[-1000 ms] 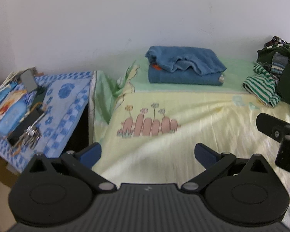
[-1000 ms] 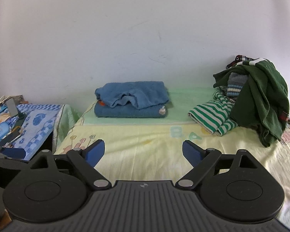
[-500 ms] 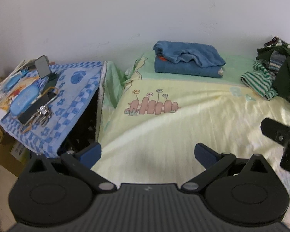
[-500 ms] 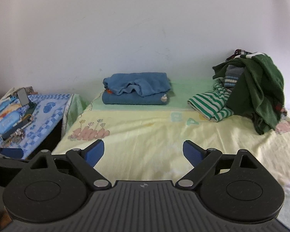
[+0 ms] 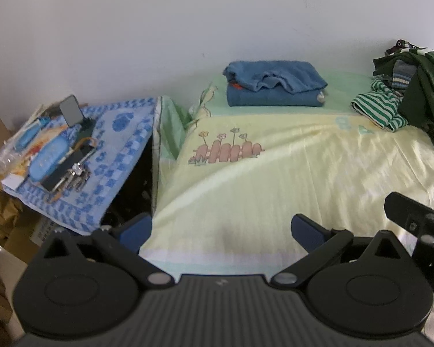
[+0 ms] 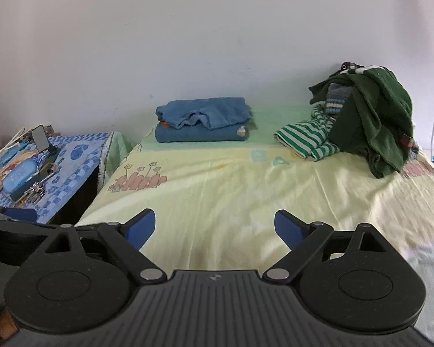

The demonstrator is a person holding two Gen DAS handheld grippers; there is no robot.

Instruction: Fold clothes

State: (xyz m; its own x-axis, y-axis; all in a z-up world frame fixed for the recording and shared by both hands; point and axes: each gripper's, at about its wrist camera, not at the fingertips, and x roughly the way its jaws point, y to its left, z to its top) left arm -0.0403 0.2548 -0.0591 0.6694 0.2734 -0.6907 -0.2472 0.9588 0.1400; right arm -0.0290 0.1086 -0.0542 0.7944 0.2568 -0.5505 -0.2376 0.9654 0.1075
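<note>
Left wrist view: left gripper (image 5: 221,228) spread apart, empty, above the yellow bedsheet (image 5: 275,179); 2 folded blue towels (image 5: 275,88) by the wall. Right wrist view: right gripper (image 6: 214,227) likewise apart; unfolded clothes pile (image 6: 361,115) far right.

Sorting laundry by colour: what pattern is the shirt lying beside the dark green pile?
Green and white stripes on the shirt; clearest in the right wrist view.

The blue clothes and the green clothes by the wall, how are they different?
The blue clothes lie folded in a flat, tidy stack; the green clothes sit in a loose, crumpled heap. The blue stack is low, while the green heap stands taller. The blue stack is one plain colour; the green heap mixes dark green with a green-and-white striped piece. Both rest on the yellow bed sheet, near the wall.
</note>
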